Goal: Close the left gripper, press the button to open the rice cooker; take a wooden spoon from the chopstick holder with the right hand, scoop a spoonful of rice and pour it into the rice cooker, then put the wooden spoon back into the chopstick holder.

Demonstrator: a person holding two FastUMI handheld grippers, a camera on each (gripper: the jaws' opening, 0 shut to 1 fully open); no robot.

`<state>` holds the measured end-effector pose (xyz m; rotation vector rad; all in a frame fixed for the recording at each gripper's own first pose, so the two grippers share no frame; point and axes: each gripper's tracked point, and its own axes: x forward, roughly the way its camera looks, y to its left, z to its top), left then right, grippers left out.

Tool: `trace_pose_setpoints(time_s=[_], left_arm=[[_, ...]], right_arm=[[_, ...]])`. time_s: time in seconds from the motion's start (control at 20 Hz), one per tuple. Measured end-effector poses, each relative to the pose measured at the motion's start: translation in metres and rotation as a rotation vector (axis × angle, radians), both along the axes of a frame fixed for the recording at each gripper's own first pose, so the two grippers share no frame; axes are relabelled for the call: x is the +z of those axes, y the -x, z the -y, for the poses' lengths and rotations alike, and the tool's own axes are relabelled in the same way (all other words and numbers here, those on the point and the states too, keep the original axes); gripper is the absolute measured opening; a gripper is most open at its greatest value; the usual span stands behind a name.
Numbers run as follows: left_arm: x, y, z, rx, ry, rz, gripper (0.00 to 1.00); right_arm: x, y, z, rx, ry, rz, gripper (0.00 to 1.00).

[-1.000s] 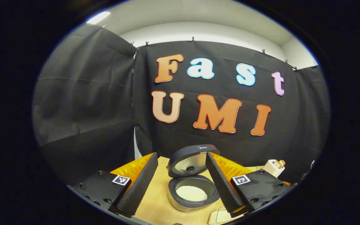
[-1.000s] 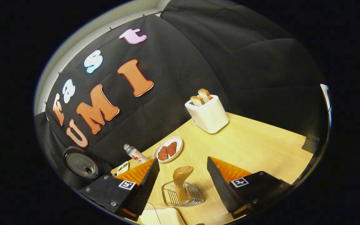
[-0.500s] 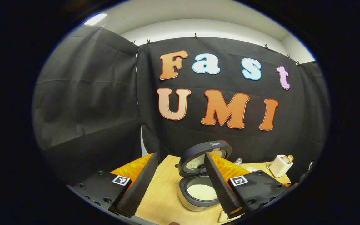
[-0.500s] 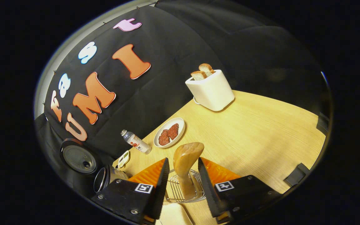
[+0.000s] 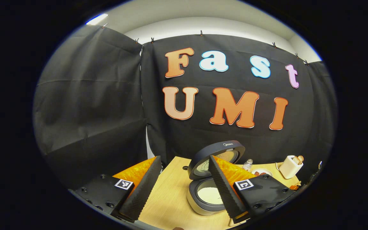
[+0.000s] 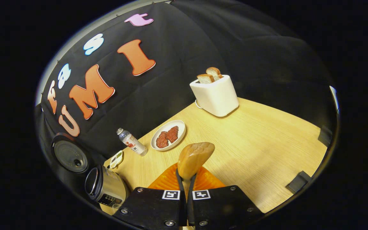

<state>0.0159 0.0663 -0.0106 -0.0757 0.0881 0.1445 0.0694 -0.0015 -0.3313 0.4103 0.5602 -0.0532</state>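
My right gripper [image 6: 186,179] is shut on the neck of the wooden spoon [image 6: 195,156], whose rounded bowl sticks up just past the fingertips. The rice cooker [image 6: 107,188] stands to the lower left of it with its round lid [image 6: 67,155] swung up. In the left gripper view the rice cooker [image 5: 208,195] sits on the table, lid [image 5: 217,155] raised, with a pale layer of rice in the pot. My left gripper [image 5: 184,158] is open in front of the cooker with nothing between its fingers; its right finger overlaps the pot.
A white toaster [image 6: 216,94] with two bread slices stands at the back of the wooden table [image 6: 251,143]. A plate of dark meat [image 6: 168,139], a small bottle [image 6: 131,145] and a flat packet [image 6: 116,158] lie along the cloth wall.
The right gripper closed on the spoon and lifted it out of the wire holder, which has dropped from sight. In the left gripper view the cooker has drifted right and grown smaller.
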Motion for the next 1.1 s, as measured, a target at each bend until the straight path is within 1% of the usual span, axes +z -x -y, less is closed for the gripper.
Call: trace_pose_setpoints(time_s=[0.25,0.45,0.6,0.75,0.85,0.95,1.1], left_arm=[[0.007,-0.004,-0.002,-0.05,0.011,0.01,1.0],[0.012,-0.007,-0.012,-0.072,-0.013,0.023,1.0],[0.015,-0.009,-0.018,-0.09,-0.023,0.037,1.0],[0.013,-0.012,-0.027,-0.099,-0.018,0.037,1.0],[0.008,-0.013,-0.032,-0.101,-0.018,0.028,1.0],[0.006,-0.012,-0.036,-0.107,-0.023,0.023,1.0],[0.007,-0.01,-0.042,-0.108,-0.032,0.025,1.0]], right_arm=[[0.058,0.005,-0.007,0.031,0.155,0.104,0.0],[0.106,0.029,-0.034,0.065,0.169,0.173,0.0],[0.12,0.055,-0.06,0.105,0.197,0.186,0.0],[0.117,0.079,-0.087,0.143,0.211,0.177,0.0],[0.107,0.088,-0.104,0.171,0.23,0.183,0.0],[0.085,0.095,-0.115,0.201,0.276,0.162,0.0],[0.052,0.101,-0.121,0.223,0.348,0.123,0.0]])
